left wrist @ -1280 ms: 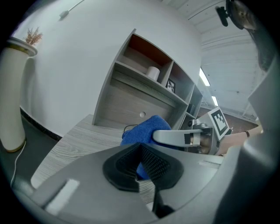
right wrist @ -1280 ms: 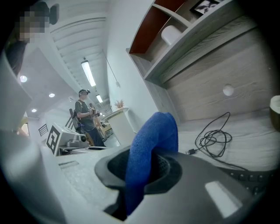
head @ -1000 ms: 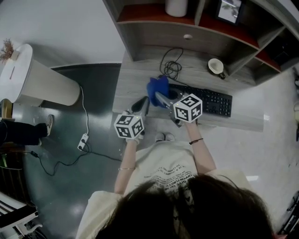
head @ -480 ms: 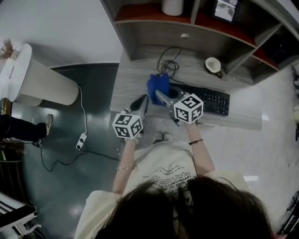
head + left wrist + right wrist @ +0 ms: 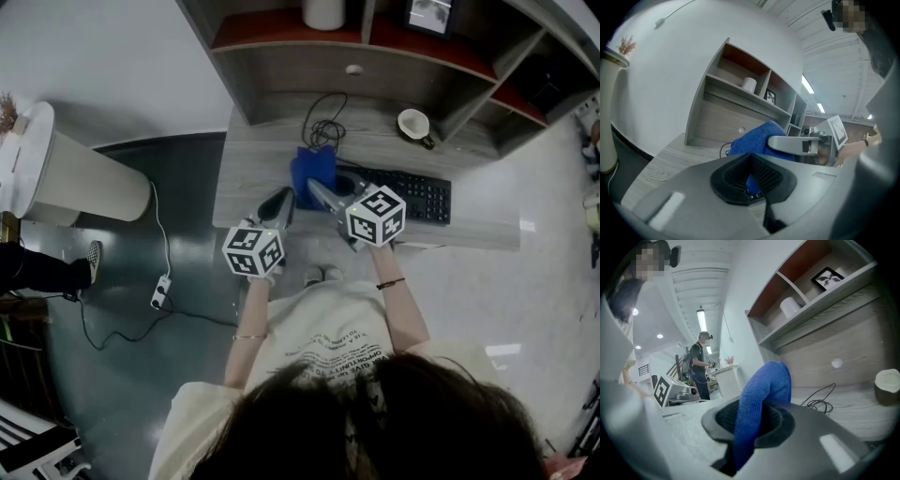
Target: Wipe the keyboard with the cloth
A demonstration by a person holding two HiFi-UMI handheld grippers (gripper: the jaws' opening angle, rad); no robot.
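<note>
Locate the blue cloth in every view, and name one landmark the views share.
Head view: blue cloth upper centre, at the keyboard's left end.
Left gripper view: cloth at centre, beyond the jaws.
Right gripper view: cloth at centre, clamped by the right gripper.
Shared landmark: white roll on the upper shelf.

On the desk [image 5: 253,178], the cloth [image 5: 312,169] is at the keyboard's [image 5: 405,193] left end; a cup [image 5: 411,124] stands behind.

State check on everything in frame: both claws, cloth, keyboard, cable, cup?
left claw: shut, empty
right claw: shut on the cloth
cloth: bunched, held at the keyboard's left end
keyboard: flat on the desk
cable: loosely coiled on the desk
cup: upright
</note>
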